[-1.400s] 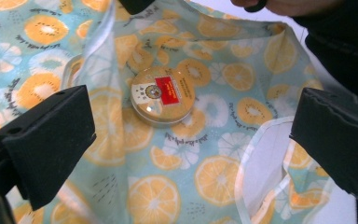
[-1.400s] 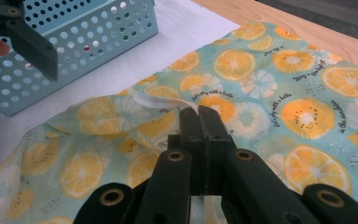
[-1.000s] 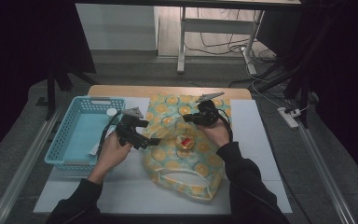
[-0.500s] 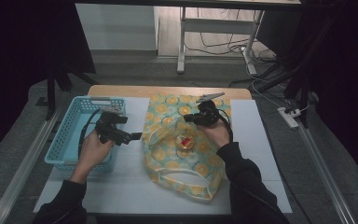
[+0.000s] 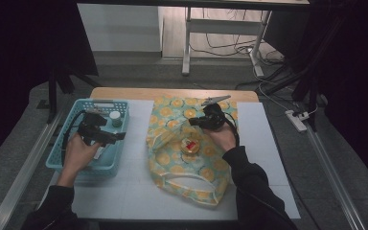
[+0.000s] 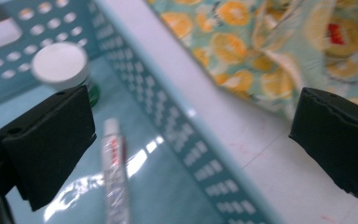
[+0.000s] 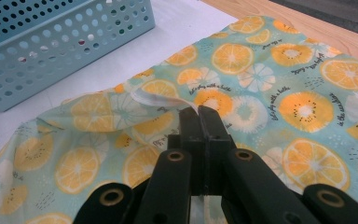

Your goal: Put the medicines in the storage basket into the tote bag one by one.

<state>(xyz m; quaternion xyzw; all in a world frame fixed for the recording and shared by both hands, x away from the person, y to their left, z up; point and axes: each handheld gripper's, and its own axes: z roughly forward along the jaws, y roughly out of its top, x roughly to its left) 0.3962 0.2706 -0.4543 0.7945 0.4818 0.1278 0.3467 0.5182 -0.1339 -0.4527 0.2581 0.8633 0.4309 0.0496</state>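
The fruit-print cloth bag (image 5: 187,153) is spread flat on the white-covered tabletop (image 5: 263,158), its mouth turned toward the blue basket (image 5: 72,165) that stands just to its left in the high view. The upper edge of the bag's opening is pinched between the fully closed jaws of the right tool (image 7: 199,112), as seen in the right gripper view, and is lifted a little off the lower layer; this hold appears meant to keep the mouth gaping so that things can be slipped in. A small round yellow item with a red label (image 5: 189,145) is seen at the bag's middle, apparently already inside the opening. The left tool (image 5: 106,136) is held over the basket with its jaws spread wide and nothing between them. Below it, in the left gripper view, a slim tube (image 6: 114,177) lies on the basket floor and a white-capped jar (image 6: 61,66) stands beyond it, so the next item is judged to be picked from there
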